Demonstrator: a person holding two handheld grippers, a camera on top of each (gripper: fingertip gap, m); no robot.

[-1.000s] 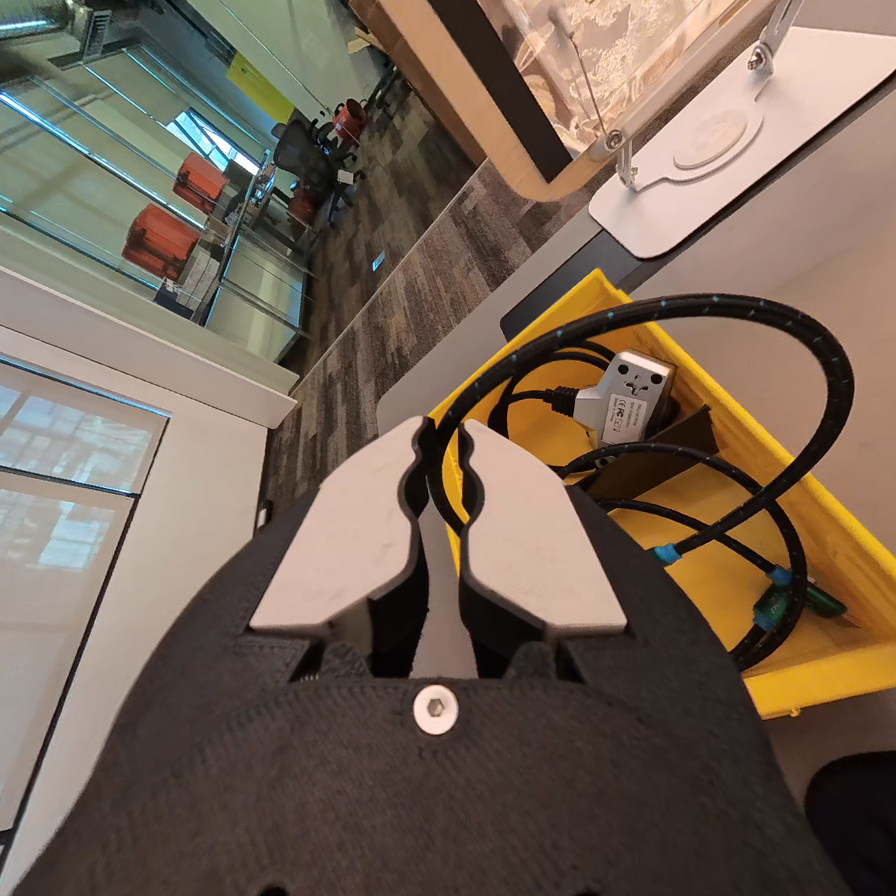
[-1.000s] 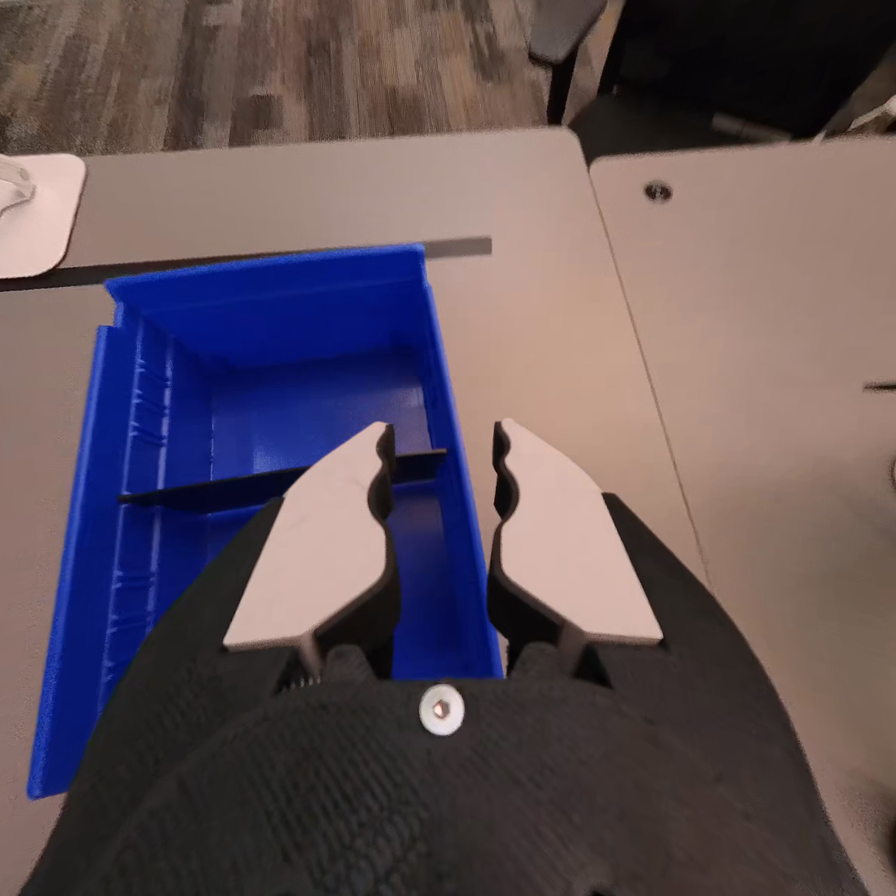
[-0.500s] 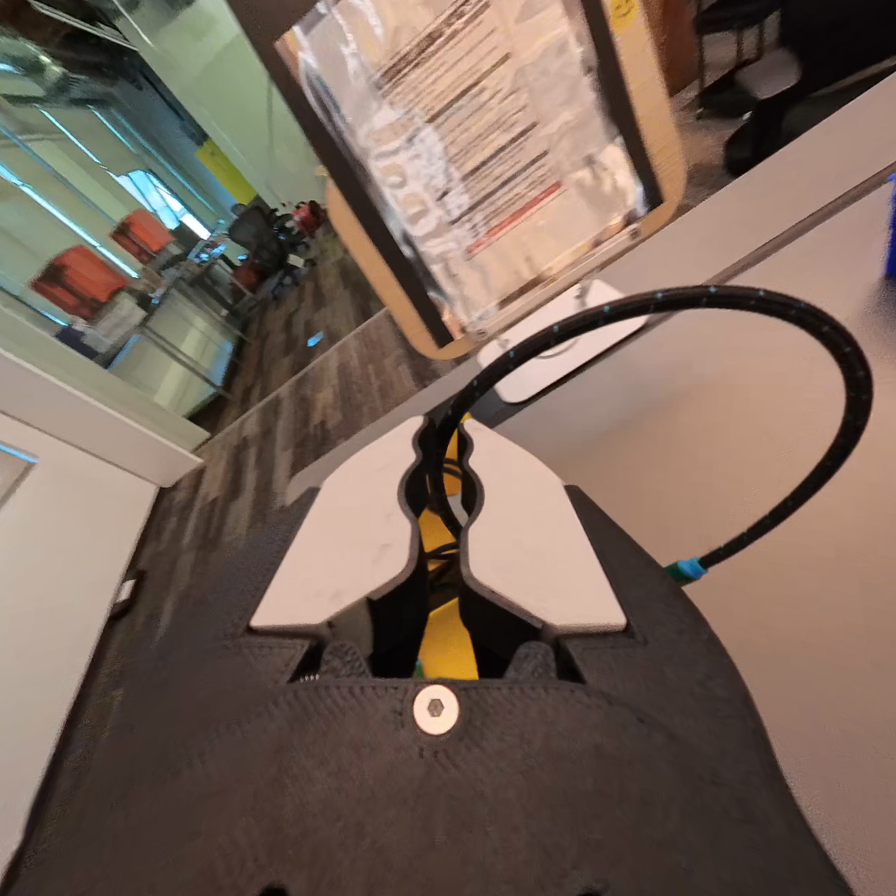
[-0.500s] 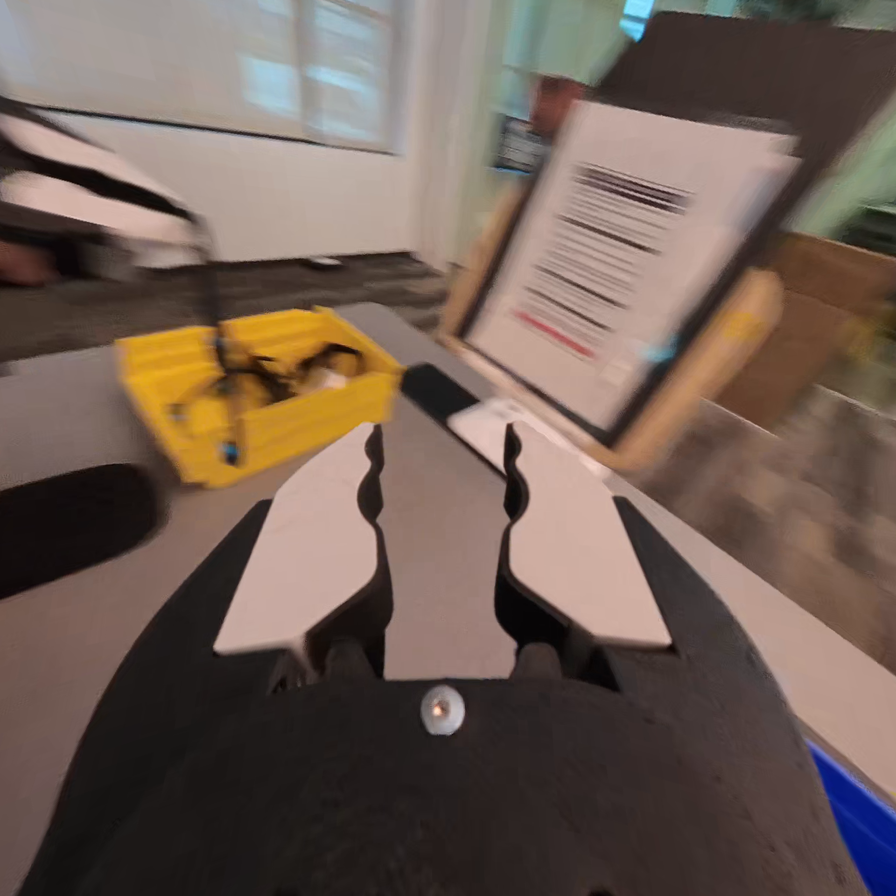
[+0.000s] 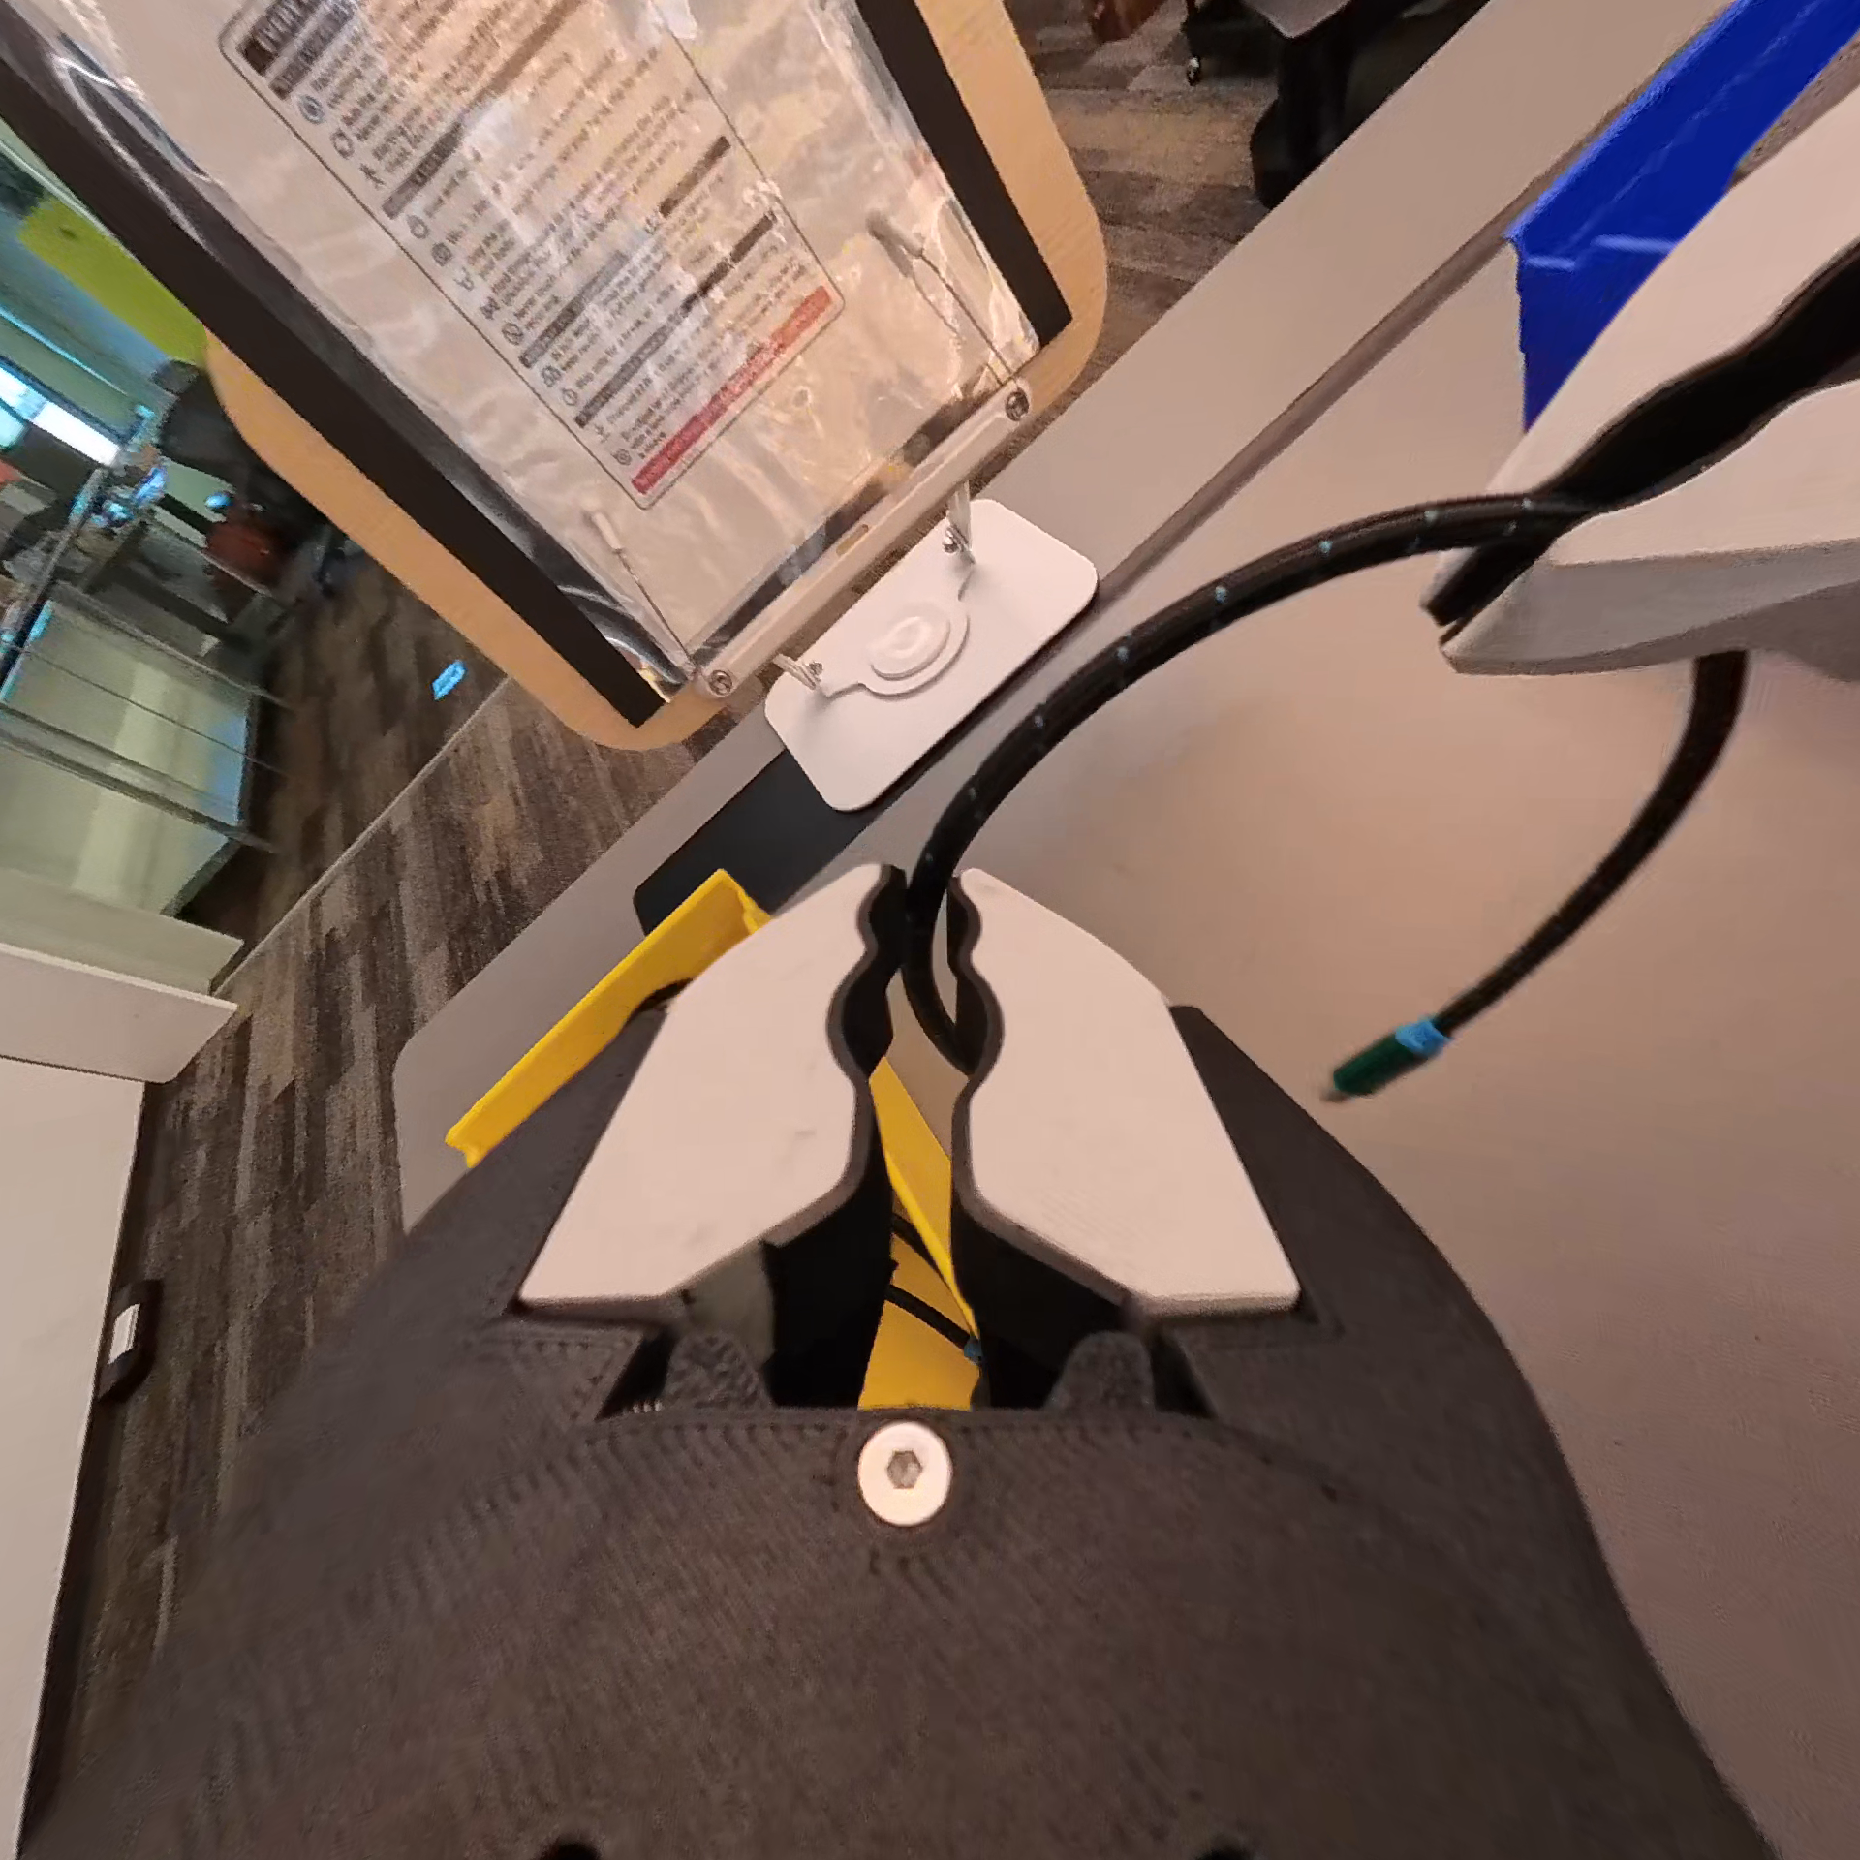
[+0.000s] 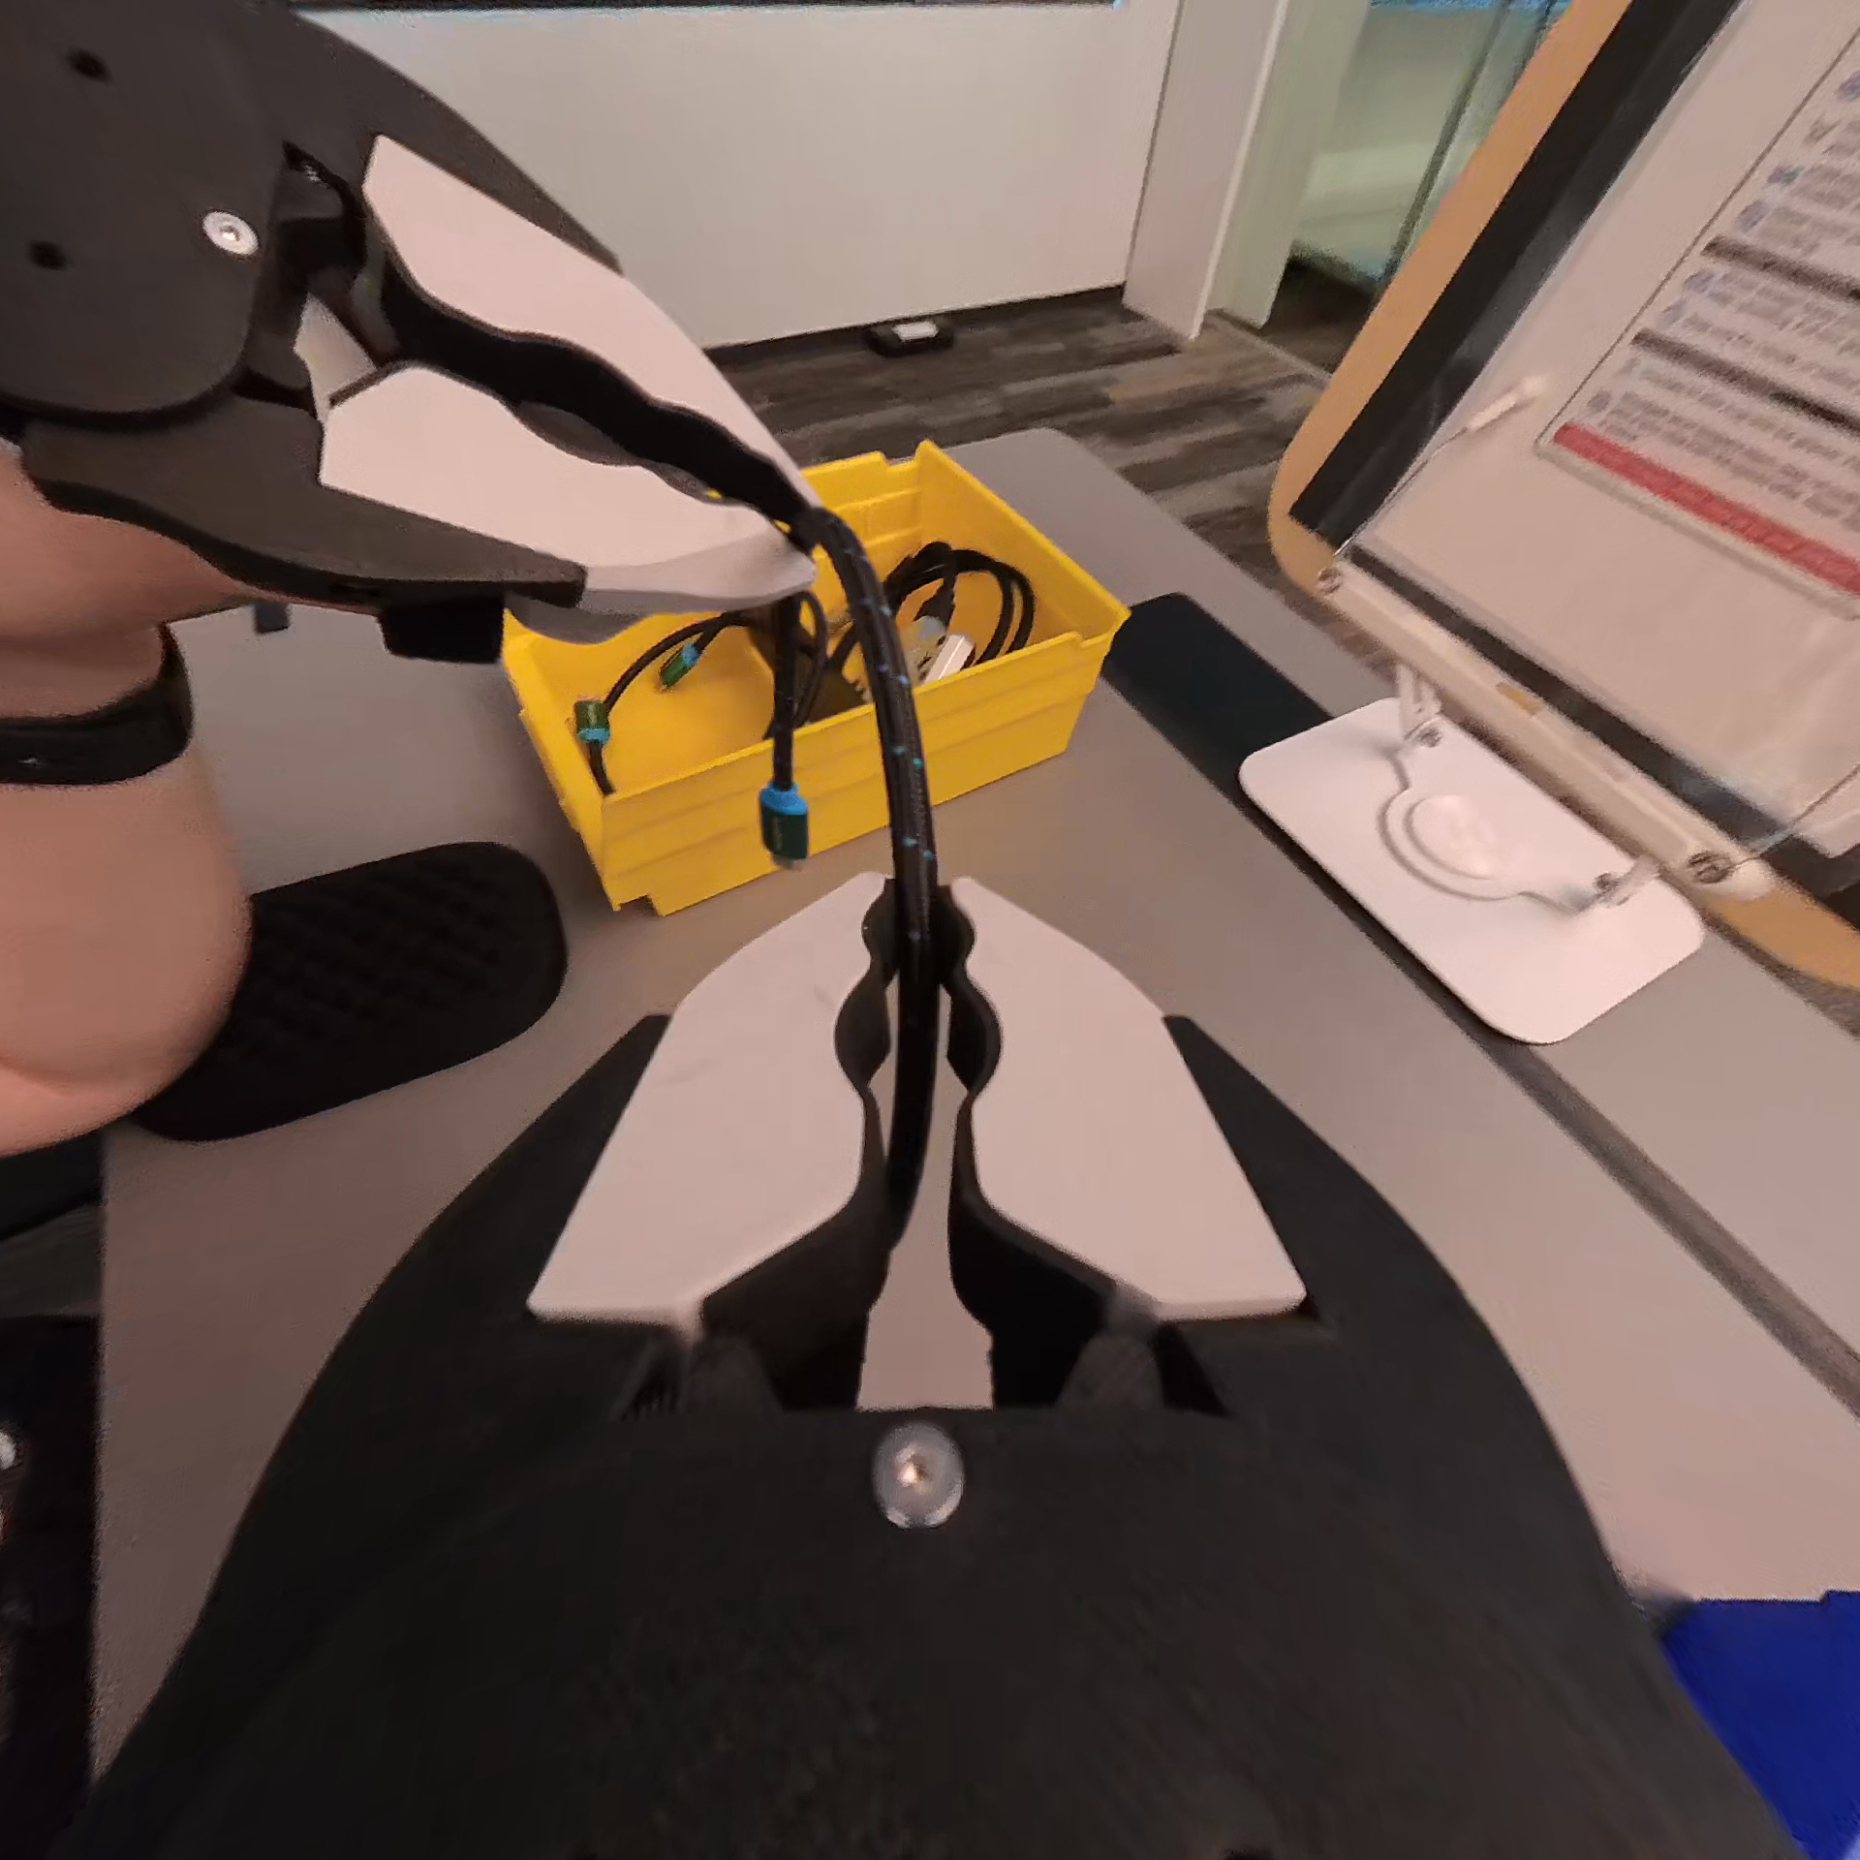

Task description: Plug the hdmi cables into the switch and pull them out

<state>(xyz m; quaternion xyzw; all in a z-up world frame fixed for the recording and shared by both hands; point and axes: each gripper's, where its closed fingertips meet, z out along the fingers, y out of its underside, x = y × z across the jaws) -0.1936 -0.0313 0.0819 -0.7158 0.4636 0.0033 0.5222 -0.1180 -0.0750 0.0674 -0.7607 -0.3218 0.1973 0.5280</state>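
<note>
A black braided HDMI cable point(image 5: 1127, 654) is held in the air by both grippers. My left gripper point(image 5: 921, 906) is shut on it at the fingertips, above the yellow bin point(image 5: 604, 1017). The cable arcs right to my right gripper point(image 5: 1510, 564), which is shut on it, and ends in a free green plug point(image 5: 1379, 1062). In the right wrist view my right gripper point(image 6: 911, 926) pinches the cable point(image 6: 906, 745), which rises to the left gripper point(image 6: 795, 549). The yellow bin point(image 6: 1006, 705) holds more coiled cables and the silver switch point(image 6: 941, 644). Another plug point(image 6: 783, 820) hangs by its front wall.
A framed sign on a white base plate point(image 6: 1459, 856) stands at the table's far edge, right of the yellow bin. A blue bin point(image 5: 1661, 181) is farther right on the table. A black ribbed pad point(image 6: 352, 976) and a person's arm point(image 6: 101, 906) are at the left.
My right gripper swung from over the blue bin toward the yellow bin and shut on the cable. My left gripper lifted the cable clear of the yellow bin.
</note>
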